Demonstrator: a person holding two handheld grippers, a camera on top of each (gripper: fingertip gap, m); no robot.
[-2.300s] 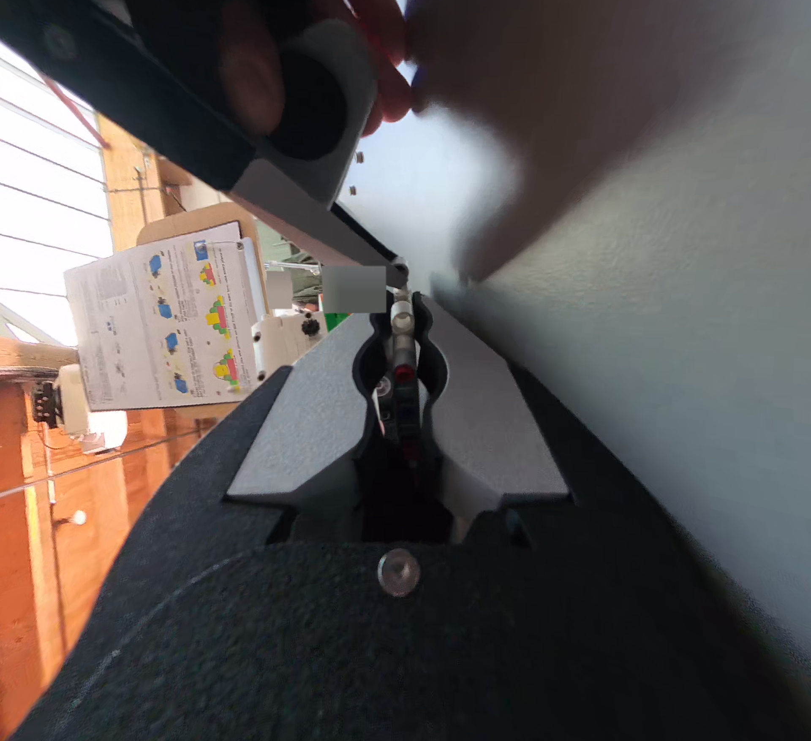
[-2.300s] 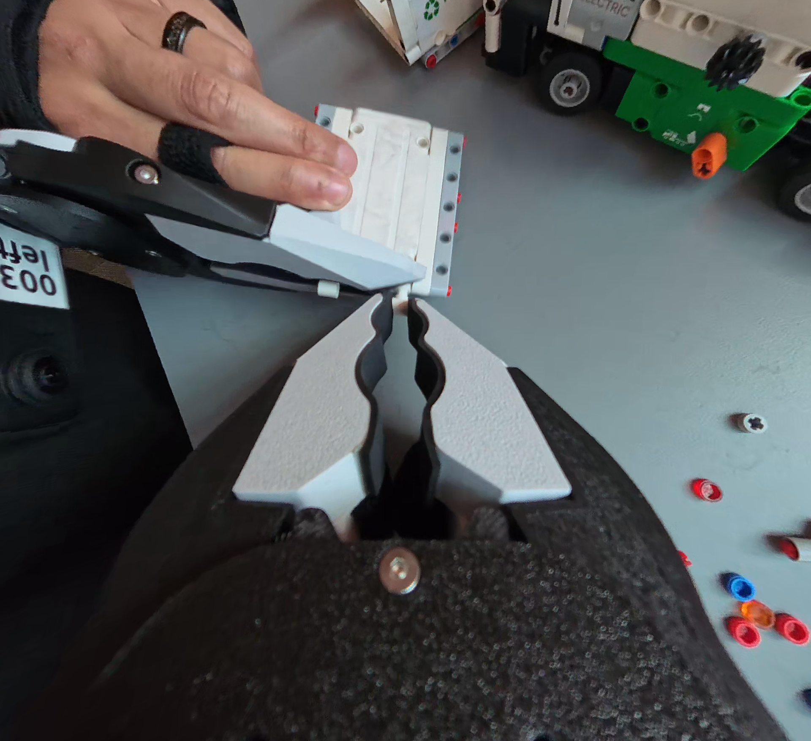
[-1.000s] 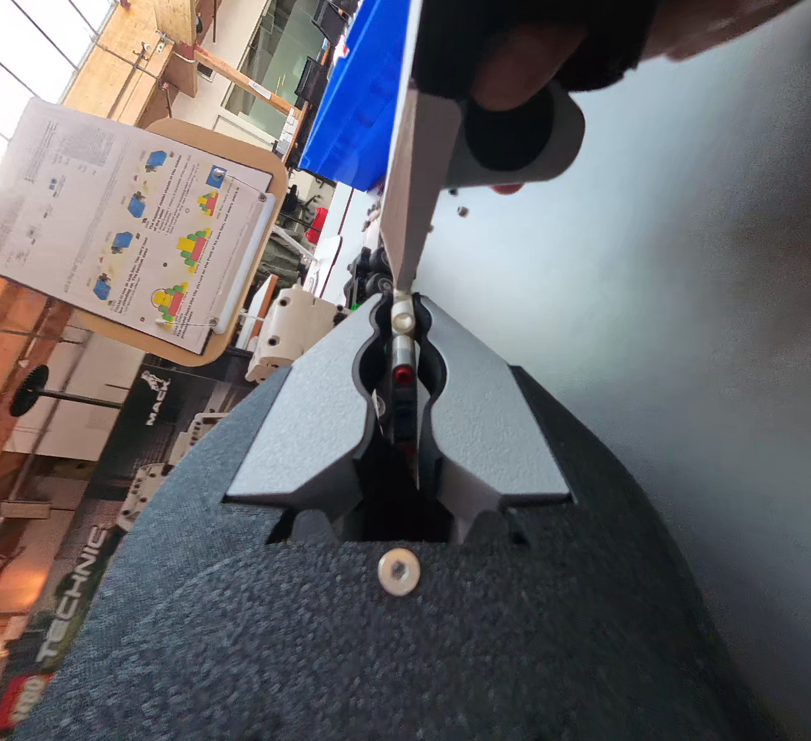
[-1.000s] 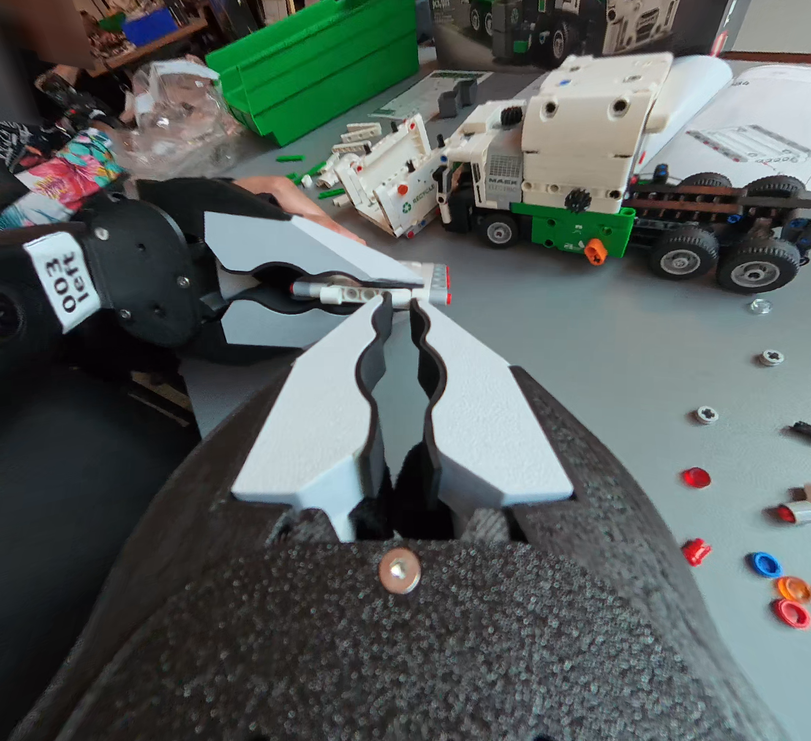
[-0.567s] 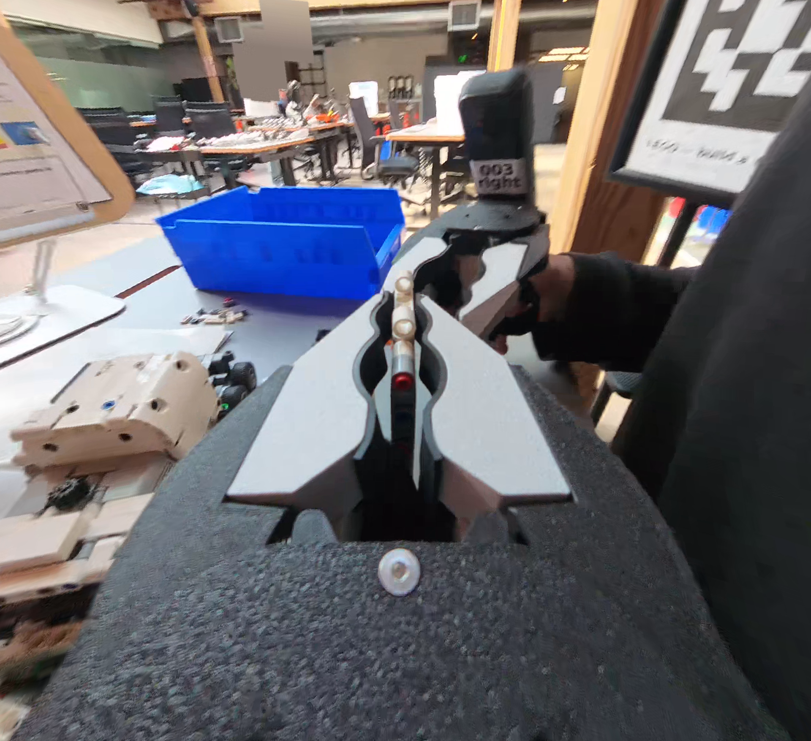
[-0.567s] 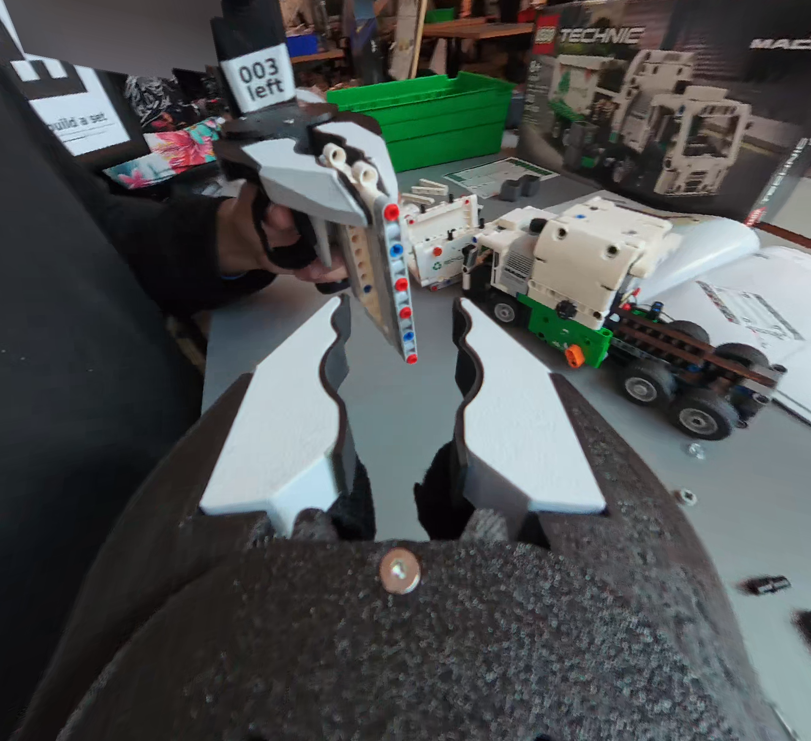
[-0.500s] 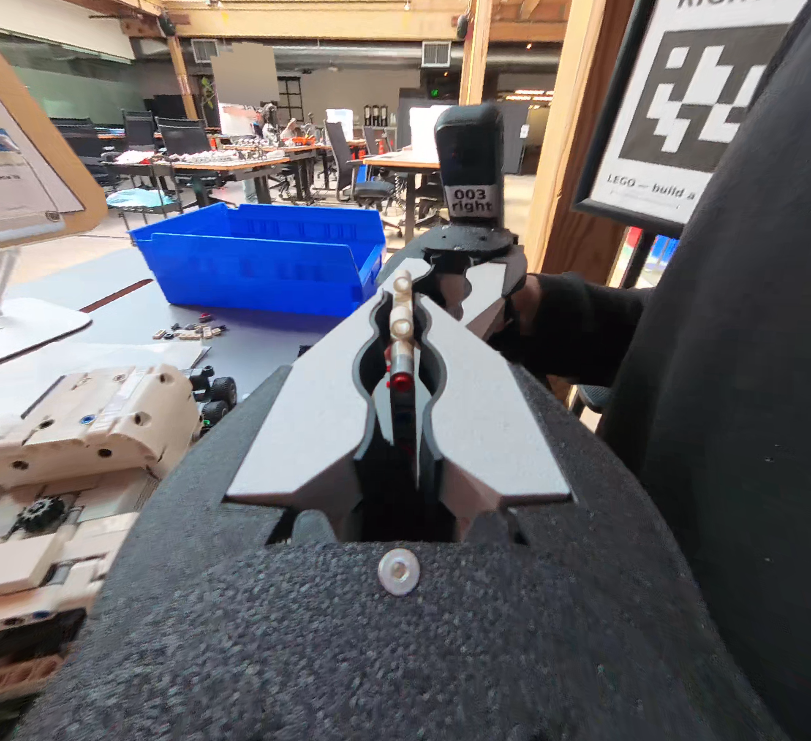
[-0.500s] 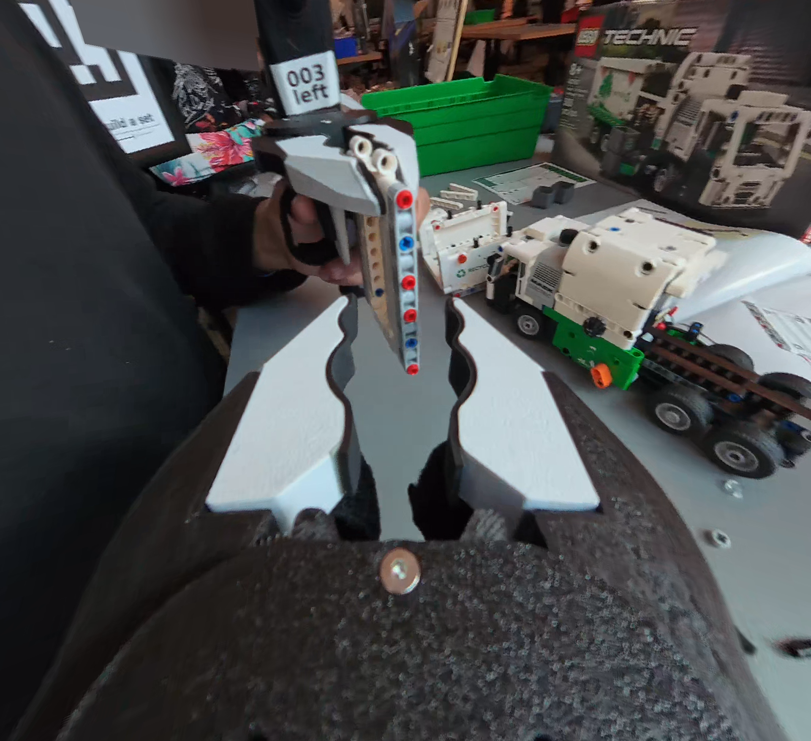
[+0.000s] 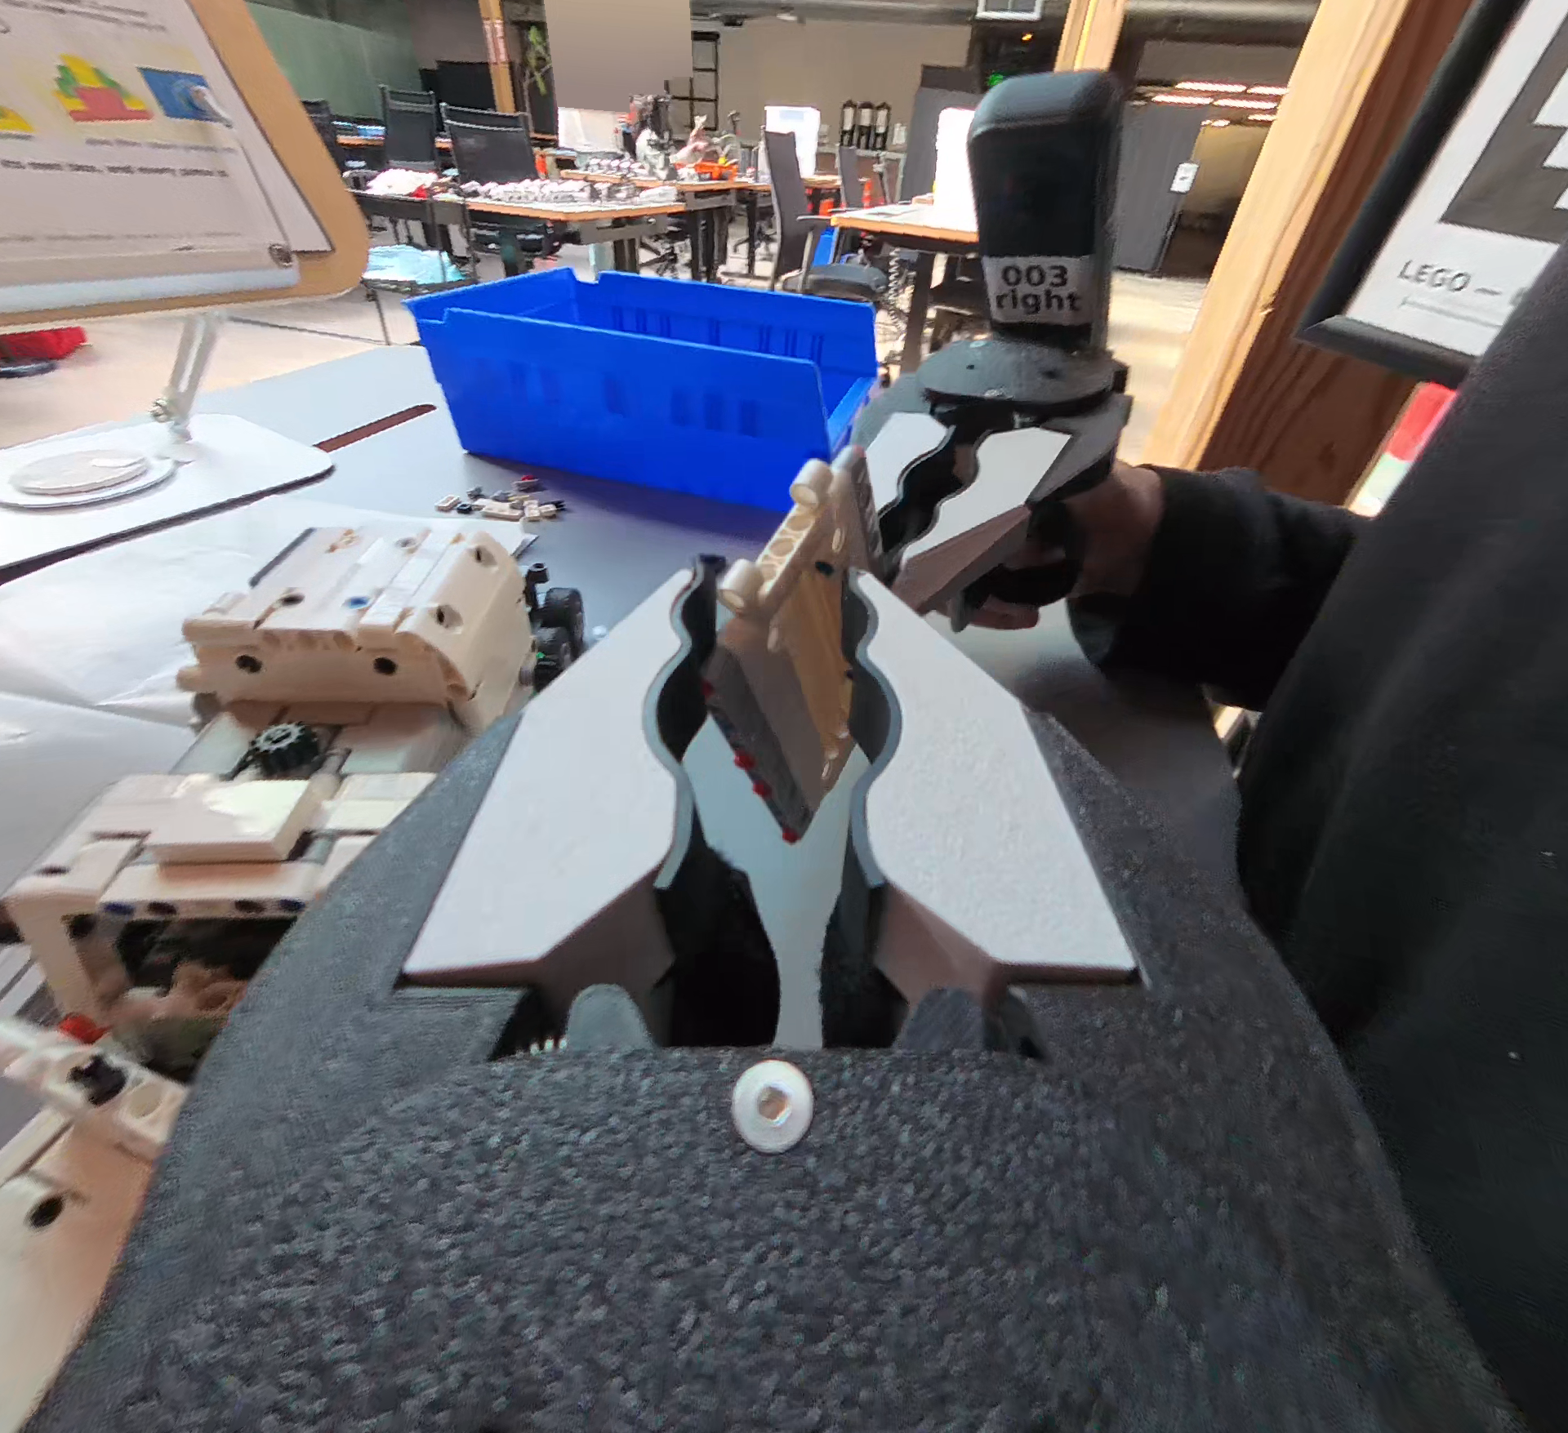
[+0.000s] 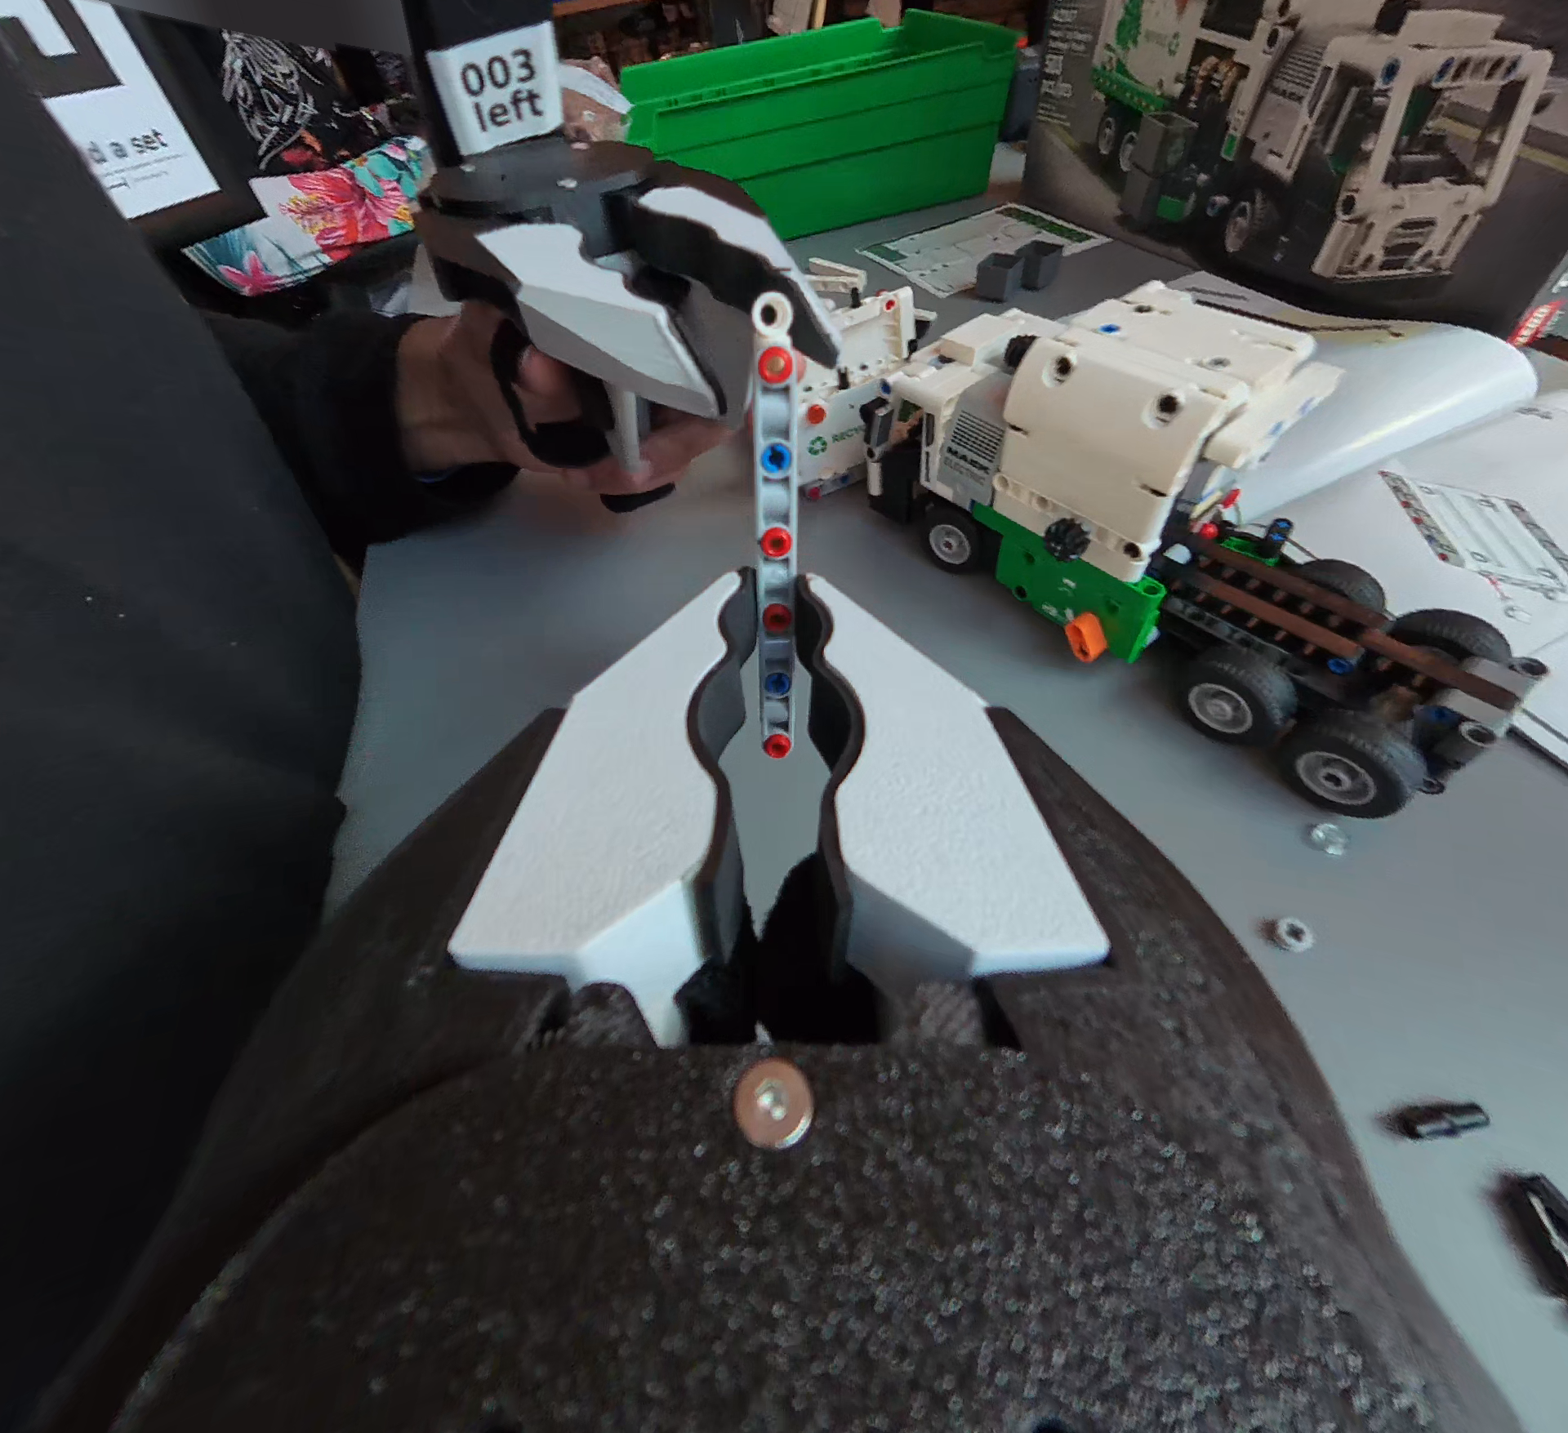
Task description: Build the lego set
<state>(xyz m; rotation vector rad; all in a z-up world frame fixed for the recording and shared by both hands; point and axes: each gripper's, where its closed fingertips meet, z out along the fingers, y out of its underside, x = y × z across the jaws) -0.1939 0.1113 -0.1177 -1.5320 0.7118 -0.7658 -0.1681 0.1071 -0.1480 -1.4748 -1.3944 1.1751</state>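
Handover in mid-air above the grey table (image 10: 526,629): right gripper (image 10: 774,586) pinches the lower end of the flat lego panel (image 10: 775,535) edge-on, left gripper (image 9: 776,586) spread wide around it — clear the left slowly, without knocking it.

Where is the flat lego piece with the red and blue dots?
The panel is up in the air, pinched edge-on by the right gripper, with the open left gripper around its top end. The truck stands on the table to its right.
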